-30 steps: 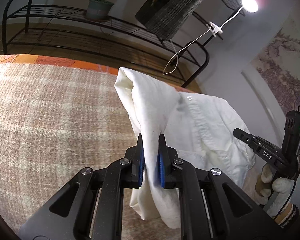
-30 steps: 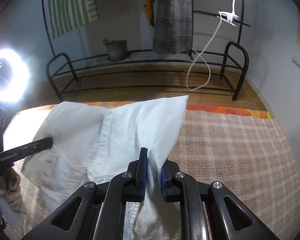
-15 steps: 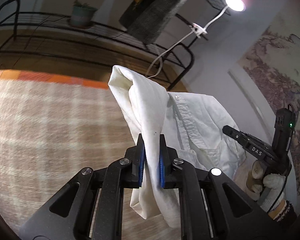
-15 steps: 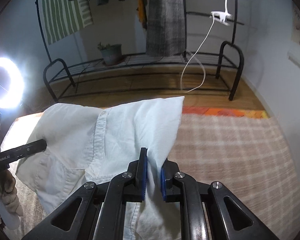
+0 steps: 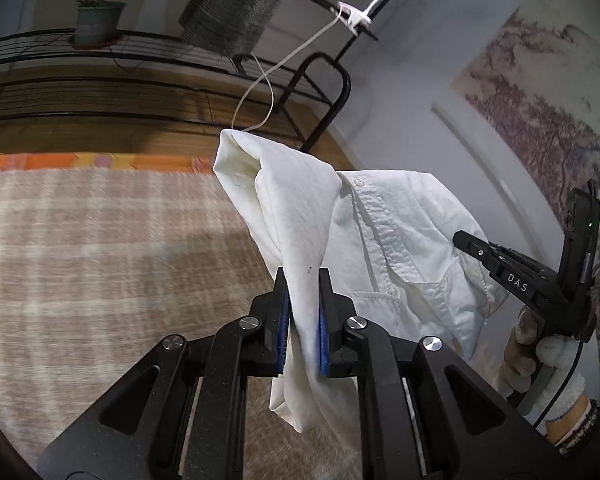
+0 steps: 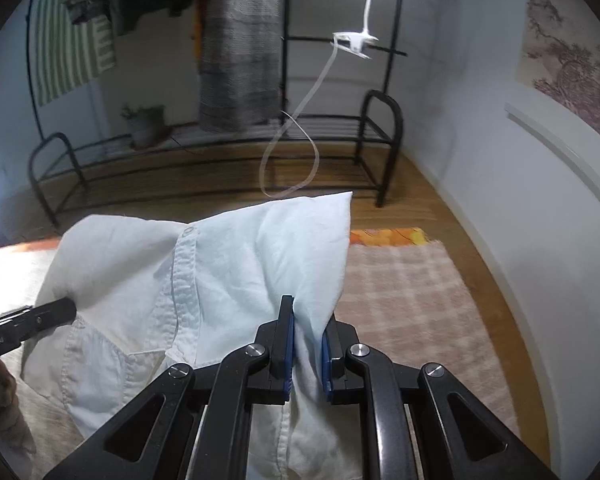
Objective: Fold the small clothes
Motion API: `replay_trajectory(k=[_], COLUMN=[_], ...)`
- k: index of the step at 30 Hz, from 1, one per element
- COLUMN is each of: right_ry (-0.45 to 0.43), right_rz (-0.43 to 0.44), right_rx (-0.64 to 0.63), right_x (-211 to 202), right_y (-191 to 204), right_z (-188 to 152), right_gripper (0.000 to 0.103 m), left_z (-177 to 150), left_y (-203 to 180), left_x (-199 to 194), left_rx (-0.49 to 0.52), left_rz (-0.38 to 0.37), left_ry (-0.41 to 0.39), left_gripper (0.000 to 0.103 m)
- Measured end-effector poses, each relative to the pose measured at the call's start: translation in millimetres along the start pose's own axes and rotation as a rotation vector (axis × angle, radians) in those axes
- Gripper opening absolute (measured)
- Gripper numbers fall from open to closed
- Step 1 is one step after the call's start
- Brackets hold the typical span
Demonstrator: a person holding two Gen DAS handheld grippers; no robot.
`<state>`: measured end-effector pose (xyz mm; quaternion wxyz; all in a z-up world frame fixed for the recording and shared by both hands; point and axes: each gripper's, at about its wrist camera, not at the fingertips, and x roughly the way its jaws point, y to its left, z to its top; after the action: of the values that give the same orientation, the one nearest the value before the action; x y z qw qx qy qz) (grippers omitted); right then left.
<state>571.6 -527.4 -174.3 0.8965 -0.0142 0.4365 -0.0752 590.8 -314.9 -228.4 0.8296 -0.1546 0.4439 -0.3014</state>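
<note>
You hold one white button-up shirt [image 5: 380, 240] in the air above the checked blanket [image 5: 100, 260], one bunched part in each gripper. The left gripper [image 5: 303, 320] and right gripper [image 6: 309, 344] each have fingers clamped on its cloth. No fold looks finished; laying it flat and every fold seem left.

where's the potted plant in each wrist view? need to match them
Left wrist: potted plant at upper left, on the black rack's top shelf.
Right wrist: potted plant left of centre, on the same rack, blurred.
Shared landmark: white clip with its dangling cord.
</note>
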Motion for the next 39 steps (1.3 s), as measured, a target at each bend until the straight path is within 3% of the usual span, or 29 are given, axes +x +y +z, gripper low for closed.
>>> replay_trajectory(k=[9, 12, 13, 17, 23, 31, 39], right_ry=[0.088, 0.13, 0.146, 0.171, 0.094, -0.013, -0.087], right_rz=[-0.068, -0.118, -0.138, -0.168, -0.153, -0.088, -0.029], right_rx=[-0.026, -0.033, -0.035, -0.039, 0.03, 0.099, 0.11], right_x=[41.9, 55.9, 60.6, 63.9, 28.6, -46.6, -131.3], right_y=[-10.5, -11.1, -11.3, -11.3, -21.7, -21.8, -0.2], right_z=[-17.1, -24.0, -26.5, -29.0, -23.9, -30.2, -53.4], right_gripper=[0.01, 0.016, 0.023, 0.029, 0.042, 0.042, 0.043], left_z=[-6.7, -5.7, -5.2, -4.4, -6.2, -12.1, -43.4], left_y=[6.8, 6.8, 7.5, 12.1, 14.3, 6.5, -52.3], left_x=[25.7, 26.4, 25.5, 13.7, -31.8, -109.4, -202.3], left_rx=[-0.02, -0.008, -0.01, -0.02, 0.029, 0.058, 0.187], left_rz=[0.06, 0.087, 0.086, 0.076, 0.109, 0.143, 0.17], left_ry=[0.039, 0.042, 0.043, 0.039, -0.011, -0.077, -0.145], left_gripper=[0.013, 0.023, 0.023, 0.025, 0.025, 0.025, 0.025])
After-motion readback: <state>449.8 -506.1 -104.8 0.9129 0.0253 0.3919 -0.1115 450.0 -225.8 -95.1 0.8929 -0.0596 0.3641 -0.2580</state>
